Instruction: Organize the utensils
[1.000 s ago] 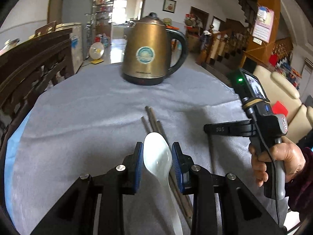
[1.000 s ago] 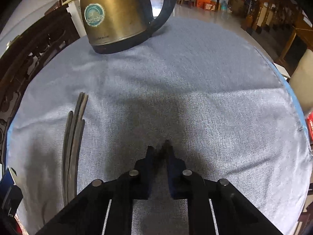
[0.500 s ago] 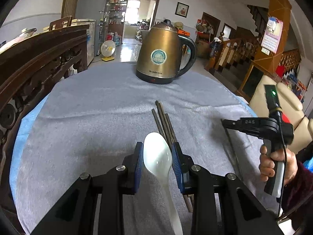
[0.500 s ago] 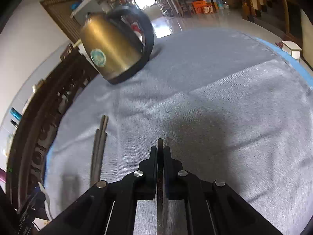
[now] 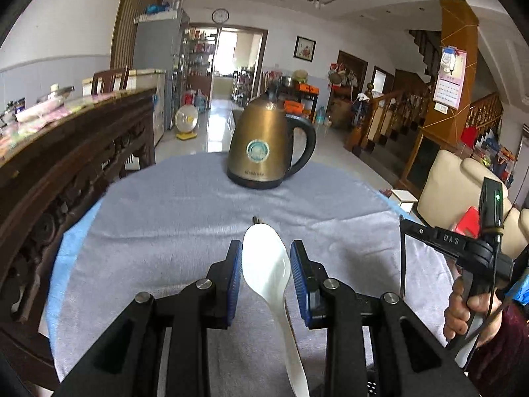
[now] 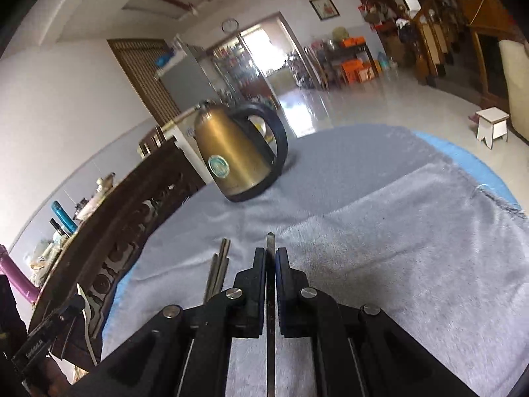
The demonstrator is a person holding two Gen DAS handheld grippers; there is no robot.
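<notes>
Left wrist view: my left gripper (image 5: 266,276) carries the white spoon (image 5: 268,273), bowl forward between the blue pads (image 5: 233,281), handle trailing back under the camera. The pads sit at the bowl's edges; contact looks light. My right gripper (image 6: 270,258) is clamped narrow on a single dark chopstick (image 6: 270,243), tip poking out ahead. The other chopsticks (image 6: 218,266) lie together on the grey cloth (image 6: 396,231), just left of that tip. The kettle (image 5: 269,147) stands well apart at the far side.

My judgement: both pieces are in the air, waiting to be set down. To do it well, I line the held chopstick parallel to the bundle, lower it flat beside them, then release. Spoon goes down alongside, kept level so it does not slip.
</notes>
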